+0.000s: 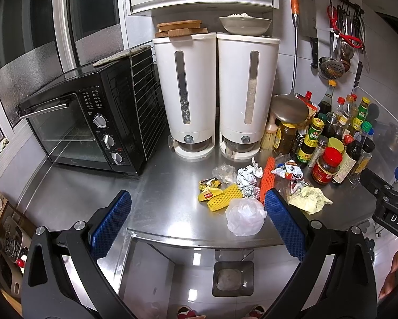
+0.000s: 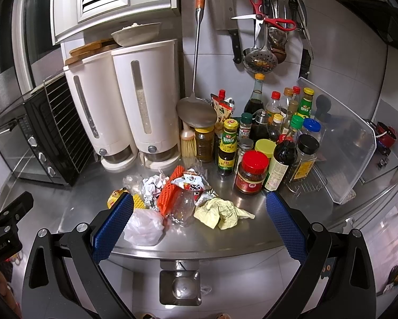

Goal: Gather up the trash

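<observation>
Left tongs (image 1: 197, 223) held wide apart, blue-padded fingers (image 1: 285, 227) splayed, nothing between them. Poised above the front edge of the surface (image 1: 159, 199), tips reaching just over that edge, black linkage arms angling back on both sides. Right tongs (image 2: 199, 224) likewise spread wide and empty, blue pads (image 2: 113, 226) hovering over the same front edge, aimed toward the back of the surface. Right tongs also visible at the far right of the left wrist view (image 1: 385, 199), level with the surface edge; left tongs showing at the far left of the right wrist view (image 2: 7, 218). Both held side by side, apart, touching nothing.
</observation>
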Action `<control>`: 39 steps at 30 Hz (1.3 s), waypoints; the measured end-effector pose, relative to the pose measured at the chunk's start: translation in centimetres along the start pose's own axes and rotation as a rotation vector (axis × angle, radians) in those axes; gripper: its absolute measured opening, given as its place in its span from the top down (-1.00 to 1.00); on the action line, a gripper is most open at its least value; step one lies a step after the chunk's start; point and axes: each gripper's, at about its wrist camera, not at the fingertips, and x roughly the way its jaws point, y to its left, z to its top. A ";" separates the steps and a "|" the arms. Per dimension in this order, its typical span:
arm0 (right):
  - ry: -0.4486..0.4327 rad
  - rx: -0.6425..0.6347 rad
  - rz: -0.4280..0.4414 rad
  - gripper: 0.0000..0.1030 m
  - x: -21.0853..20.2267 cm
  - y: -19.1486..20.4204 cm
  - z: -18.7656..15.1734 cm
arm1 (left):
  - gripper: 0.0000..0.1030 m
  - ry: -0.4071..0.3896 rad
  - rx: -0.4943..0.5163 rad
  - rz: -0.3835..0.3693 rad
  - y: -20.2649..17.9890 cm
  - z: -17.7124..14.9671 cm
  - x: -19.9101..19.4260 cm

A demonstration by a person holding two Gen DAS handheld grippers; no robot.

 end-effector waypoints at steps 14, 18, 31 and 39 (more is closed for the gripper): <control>-0.005 0.002 0.000 -0.94 -0.3 0.0 0.0 | -0.85 -0.002 -0.002 -0.001 0.2 -0.1 -0.3; -0.005 0.005 -0.001 -0.94 -0.4 0.0 0.0 | -0.85 -0.003 -0.003 0.000 0.2 -0.1 -0.5; -0.011 0.011 0.003 -0.94 -0.9 -0.4 0.0 | -0.85 0.000 -0.002 0.002 0.4 0.1 -0.9; -0.030 0.029 -0.004 -0.94 -1.6 -0.6 0.1 | -0.85 -0.006 -0.004 0.003 0.8 0.2 -1.2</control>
